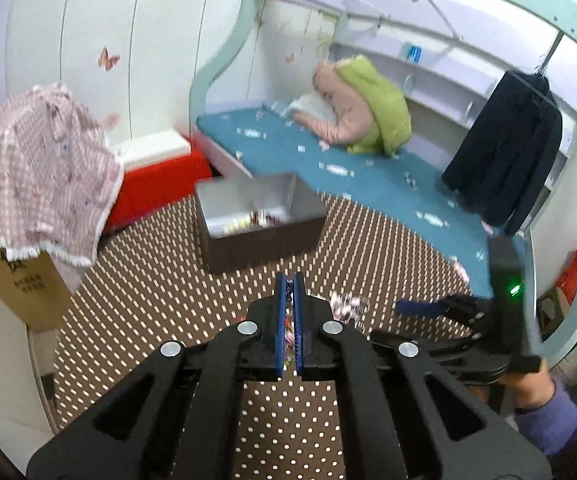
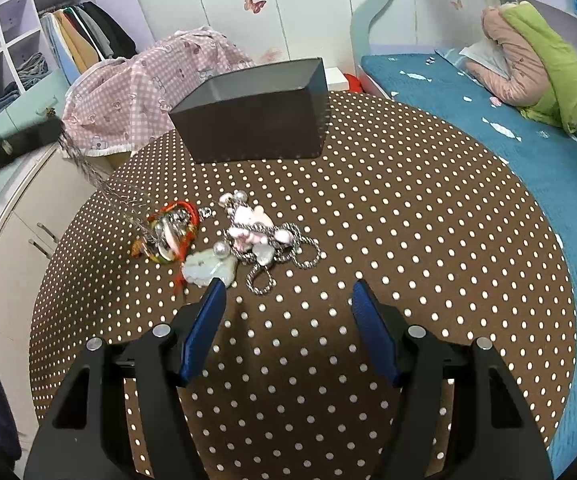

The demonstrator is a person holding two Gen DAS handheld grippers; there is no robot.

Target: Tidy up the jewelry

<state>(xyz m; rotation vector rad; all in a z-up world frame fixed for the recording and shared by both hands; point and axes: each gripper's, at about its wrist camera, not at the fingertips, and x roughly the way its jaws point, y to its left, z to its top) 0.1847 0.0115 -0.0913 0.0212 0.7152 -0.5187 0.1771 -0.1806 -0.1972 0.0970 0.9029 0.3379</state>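
One chain hangs pinched in my closed left gripper, trailing to the pile on the table. I'd lift until it clears, then carry it over the box, which holds a few pieces. My right gripper hovers open, empty.
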